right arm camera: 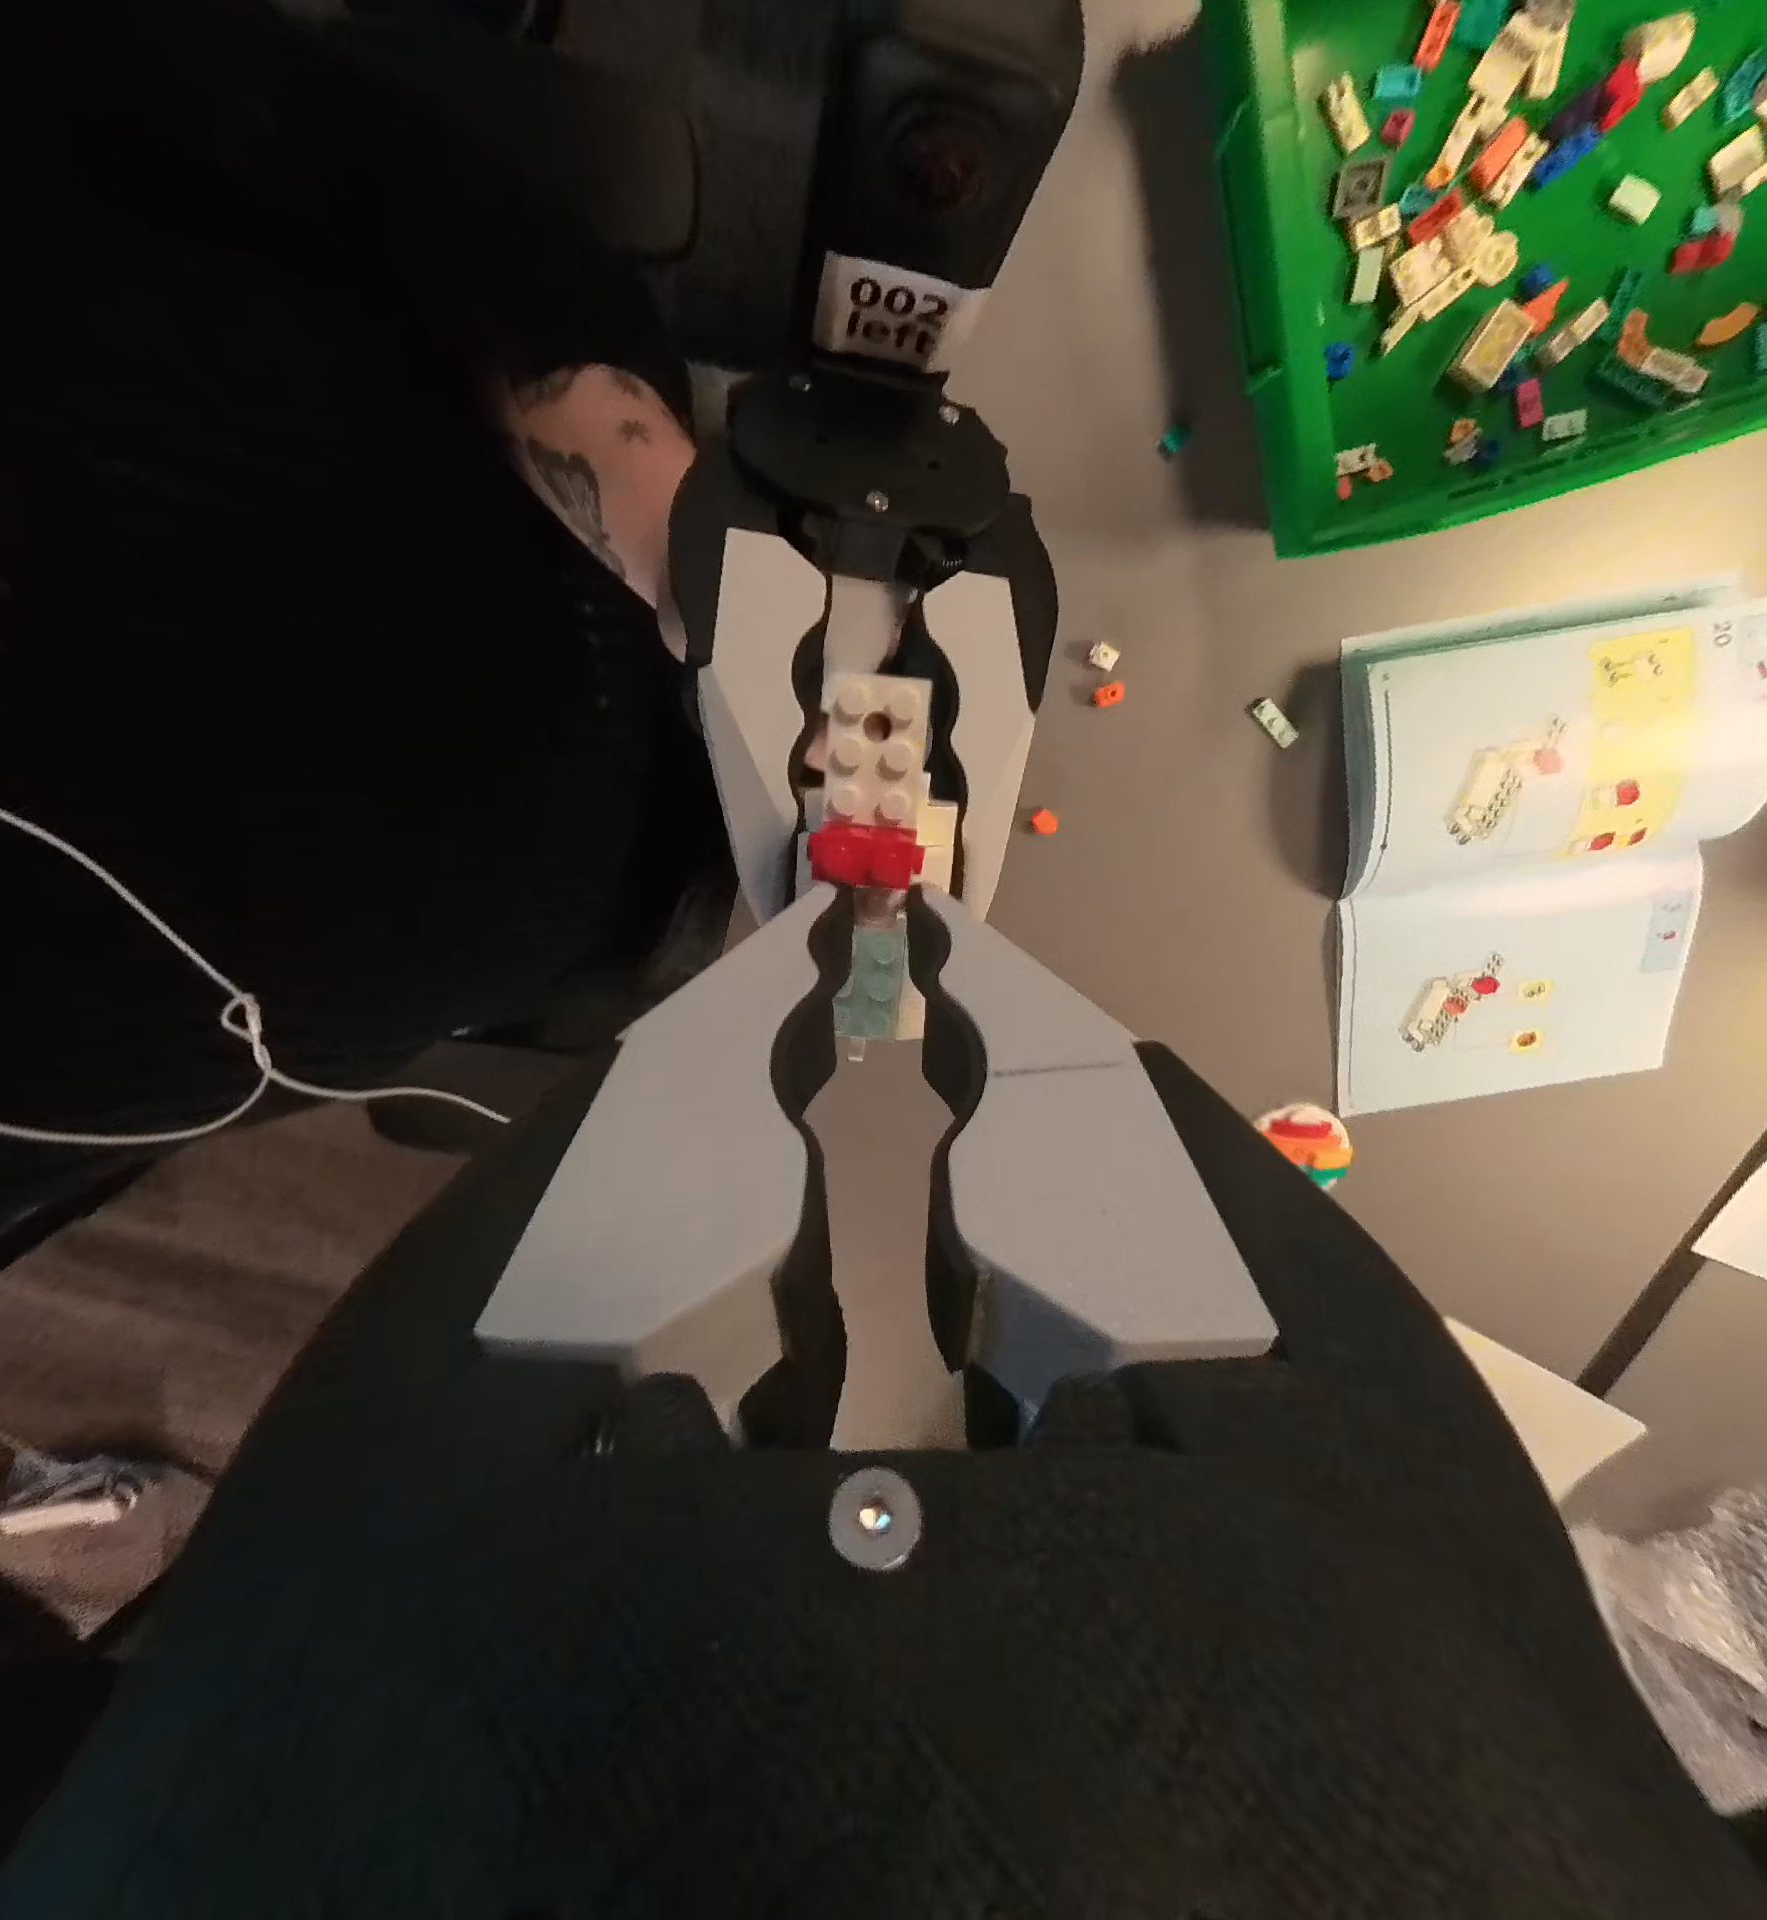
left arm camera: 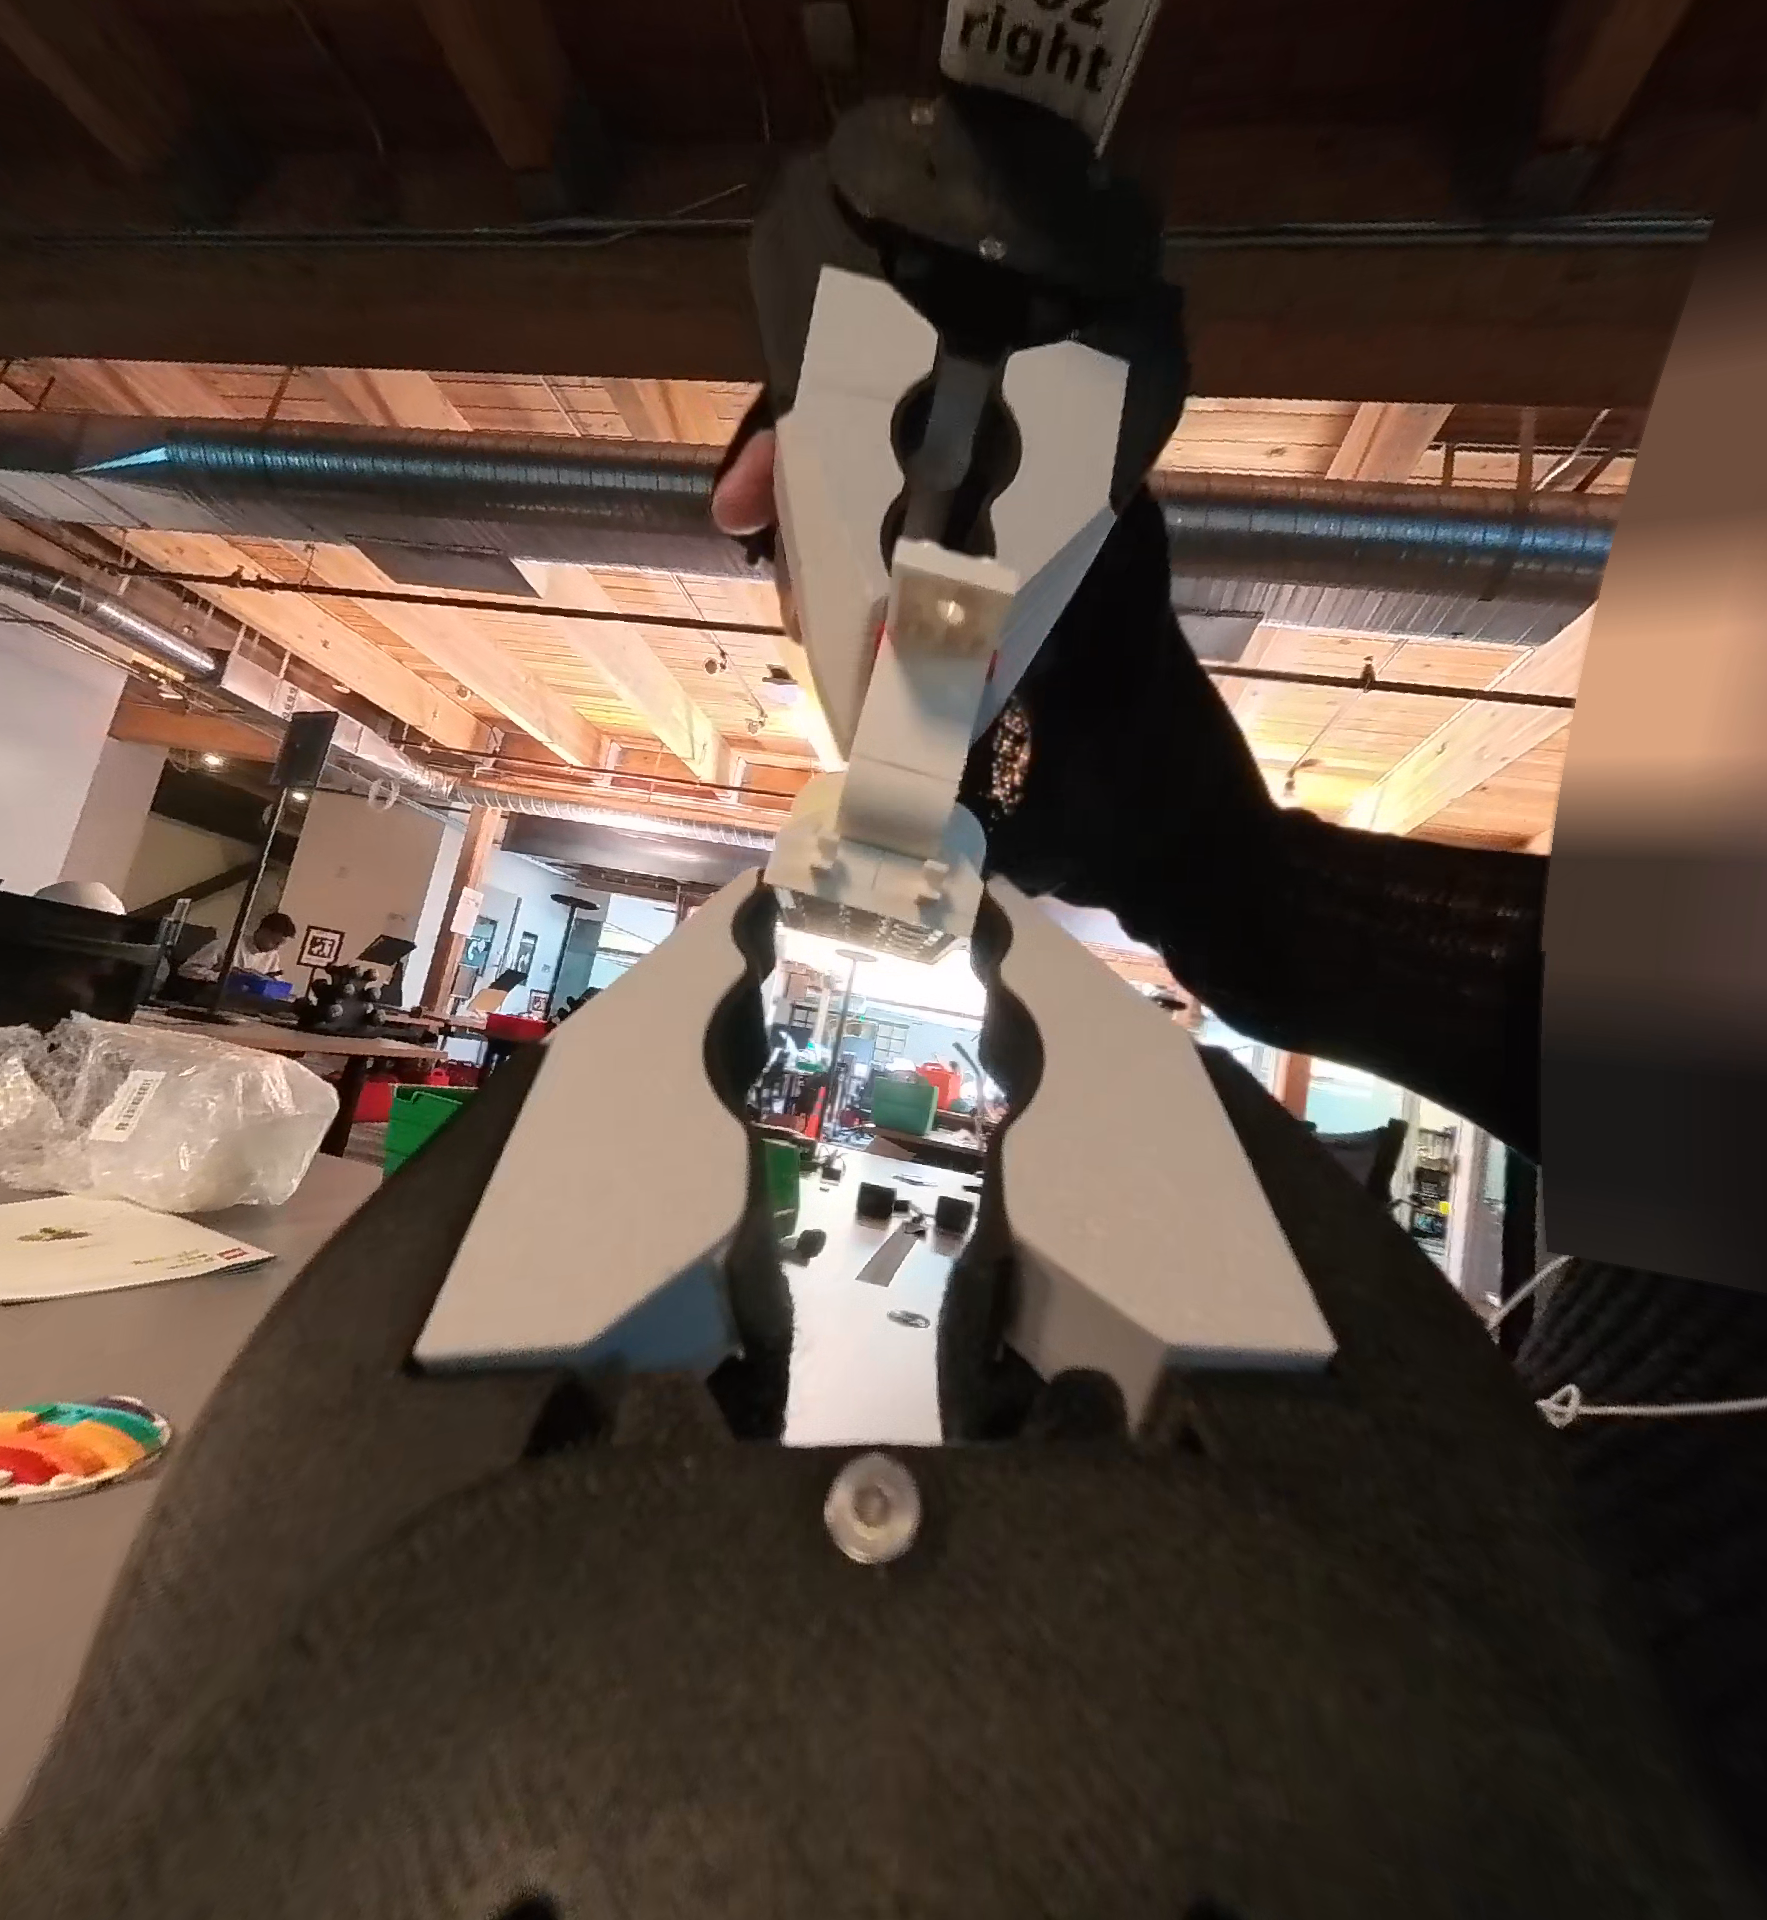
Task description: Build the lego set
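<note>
1. Gripping one lego build [right arm camera: 874, 831] from opposite ends: left gripper [left arm camera: 874, 914] and right gripper [right arm camera: 874, 914], tips facing, jaws of both clenched on it.
2. Build held in air above tabletop [right arm camera: 1149, 582]; white plates, red bricks, pale green piece visible.
3. Green bin [right arm camera: 1274, 343] of loose bricks and open booklet [right arm camera: 1481, 935] lie on tabletop, apart from grippers.
</note>
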### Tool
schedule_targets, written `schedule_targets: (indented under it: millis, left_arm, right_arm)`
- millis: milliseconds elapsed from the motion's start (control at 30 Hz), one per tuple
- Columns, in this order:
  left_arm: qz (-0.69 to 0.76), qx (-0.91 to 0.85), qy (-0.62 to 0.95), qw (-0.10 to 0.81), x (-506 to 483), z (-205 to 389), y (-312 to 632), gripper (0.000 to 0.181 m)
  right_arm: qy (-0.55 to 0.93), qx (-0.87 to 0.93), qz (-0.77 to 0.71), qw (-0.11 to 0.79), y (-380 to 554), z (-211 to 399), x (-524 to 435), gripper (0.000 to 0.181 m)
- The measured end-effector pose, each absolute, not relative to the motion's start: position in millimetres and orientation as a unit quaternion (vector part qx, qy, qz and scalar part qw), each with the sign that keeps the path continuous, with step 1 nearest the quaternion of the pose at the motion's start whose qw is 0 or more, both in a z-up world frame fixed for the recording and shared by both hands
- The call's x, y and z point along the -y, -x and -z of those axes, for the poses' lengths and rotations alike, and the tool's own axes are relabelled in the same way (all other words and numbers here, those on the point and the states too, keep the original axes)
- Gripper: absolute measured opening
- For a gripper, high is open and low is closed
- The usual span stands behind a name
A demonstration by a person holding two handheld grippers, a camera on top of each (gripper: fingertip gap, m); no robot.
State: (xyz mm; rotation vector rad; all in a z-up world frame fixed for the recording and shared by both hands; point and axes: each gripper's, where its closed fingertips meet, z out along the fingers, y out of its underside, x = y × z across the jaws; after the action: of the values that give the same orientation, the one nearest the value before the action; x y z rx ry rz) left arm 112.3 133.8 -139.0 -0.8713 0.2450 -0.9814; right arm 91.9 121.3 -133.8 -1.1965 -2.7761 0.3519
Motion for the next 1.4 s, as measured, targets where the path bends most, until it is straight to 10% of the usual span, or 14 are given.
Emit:
schedule_targets:
  millis: [933, 1400]
  left_arm:
    - [0.503, -0.081, 0.372, 0.776, -131.1, 137.3, -103.5, 0.036]
    - [0.534, -0.071, 0.359, 0.762, -125.5, 134.4, -96.7, 0.036]
  right_arm:
    - [0.413, 0.866, -0.267, 0.096, -72.3, 135.5, -118.5, 0.013]
    - [0.342, 0.872, -0.299, 0.180, -81.3, 117.7, -124.8, 0.056]
